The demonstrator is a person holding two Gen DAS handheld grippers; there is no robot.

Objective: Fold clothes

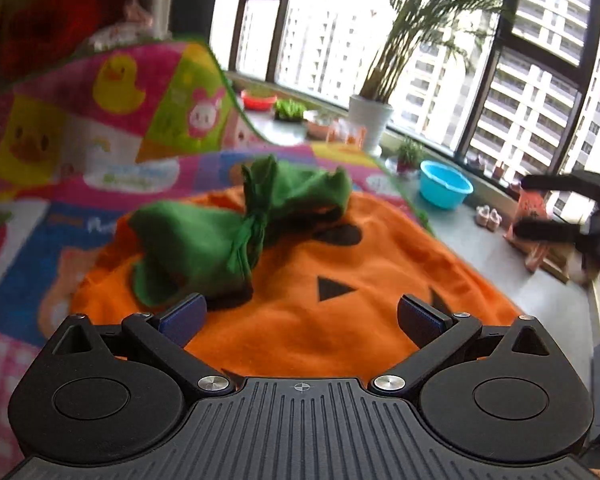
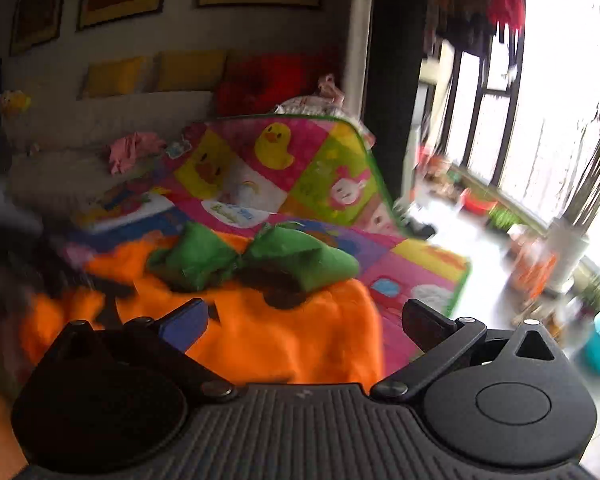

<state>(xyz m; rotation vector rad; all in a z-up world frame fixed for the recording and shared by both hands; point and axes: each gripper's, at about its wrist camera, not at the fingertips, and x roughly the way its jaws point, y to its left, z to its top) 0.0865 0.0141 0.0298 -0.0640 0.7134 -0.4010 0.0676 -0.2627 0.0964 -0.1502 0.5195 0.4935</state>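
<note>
An orange pumpkin costume [image 1: 300, 300] with black face patches lies spread on a colourful cartoon play mat [image 1: 80, 160]. A bunched green collar piece [image 1: 228, 232] rests on its upper part. My left gripper [image 1: 300, 318] hovers open just above the orange fabric, nothing between its fingers. The right gripper [image 1: 540, 204] shows at the right edge of the left wrist view, open and off the mat. In the right wrist view the right gripper [image 2: 304, 326] is open over the costume's [image 2: 240, 320] right edge, with the green piece [image 2: 260, 258] beyond it. This view is blurred.
The mat's far end [image 2: 280, 160] is propped up against a sofa. A blue basin [image 1: 444, 190], a white plant pot [image 1: 368, 120] and small pots line the window ledge on the right. Grey floor [image 1: 500, 260] lies beside the mat. Pink clothing [image 2: 132, 150] sits on the sofa.
</note>
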